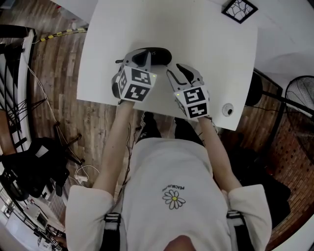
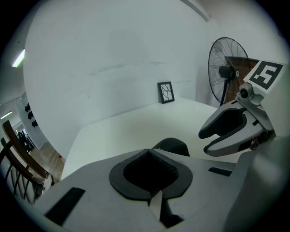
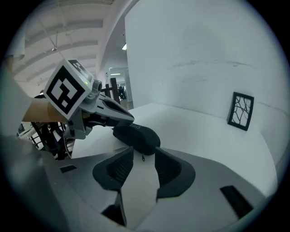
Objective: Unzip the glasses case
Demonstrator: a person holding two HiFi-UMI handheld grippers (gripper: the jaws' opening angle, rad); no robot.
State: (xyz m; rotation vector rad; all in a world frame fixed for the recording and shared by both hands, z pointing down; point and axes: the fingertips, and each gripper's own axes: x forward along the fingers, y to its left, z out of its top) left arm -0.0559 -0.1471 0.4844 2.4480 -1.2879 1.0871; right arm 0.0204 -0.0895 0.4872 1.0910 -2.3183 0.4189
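Two-handed, case (image 3: 136,136) on desk (image 1: 196,49) | left hand-held gripper (image 2: 148,153): jaws together at case end, likely steadying | right hand-held gripper (image 3: 140,153): jaws apart astride zipper pull (image 3: 143,158), to pinch

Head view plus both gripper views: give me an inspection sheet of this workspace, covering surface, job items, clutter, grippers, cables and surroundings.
Surface: white table, mostly bare.
Job's things: black glasses case lying flat toward the near edge, looks closed; a small zip pull hangs at the end facing the right gripper.
Clutter: small framed picture at the far corner; small round object by the near right edge, too small to identify.
Grippers: left gripper jaws together, tips at the case; right gripper jaws apart, case end at the gap, not gripped.
Cables: nothing seen on the table; cables on the floor at left.
Surroundings: wooden floor, fan.
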